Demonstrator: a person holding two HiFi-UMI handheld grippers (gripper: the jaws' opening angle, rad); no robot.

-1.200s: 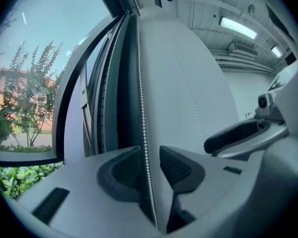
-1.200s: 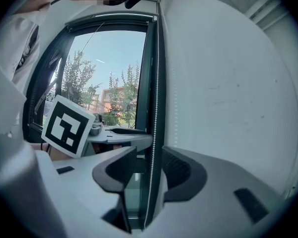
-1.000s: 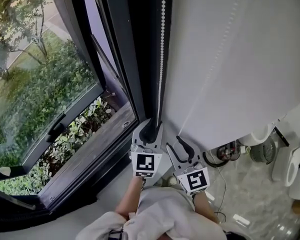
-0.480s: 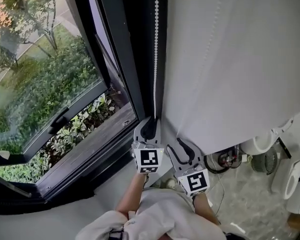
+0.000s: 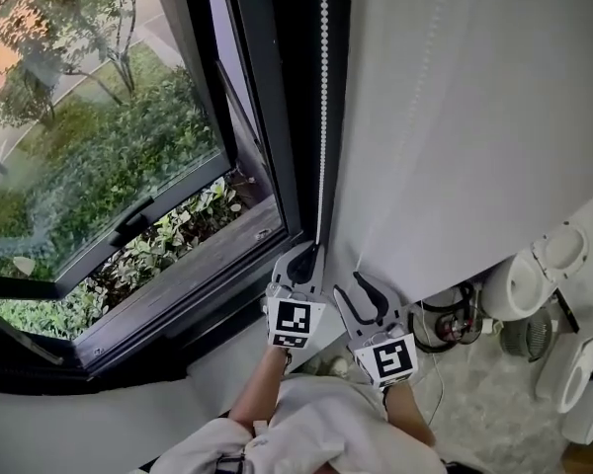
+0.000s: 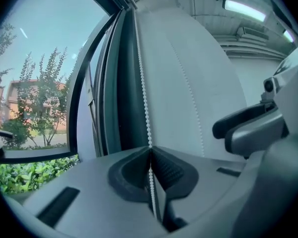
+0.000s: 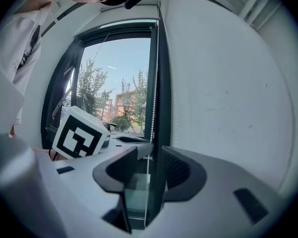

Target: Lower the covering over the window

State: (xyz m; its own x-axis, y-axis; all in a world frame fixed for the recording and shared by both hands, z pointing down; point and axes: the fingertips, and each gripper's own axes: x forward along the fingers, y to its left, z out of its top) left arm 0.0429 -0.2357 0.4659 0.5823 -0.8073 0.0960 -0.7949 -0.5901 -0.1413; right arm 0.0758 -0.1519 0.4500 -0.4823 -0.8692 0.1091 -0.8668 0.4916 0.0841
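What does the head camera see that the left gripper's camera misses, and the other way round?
Only the head view shows the floor, coiled cables and the person's forearm. Only the left gripper view shows the ceiling light and, close up, the left gripper, whose jaws have just closed on the bead chain. Both show that chain, the white roller blind and the dark window frame.

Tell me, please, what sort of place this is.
Probably an indoor room: a dark-framed window onto shrubs, a white roller blind with its bead chain, and a marbled floor with cables.
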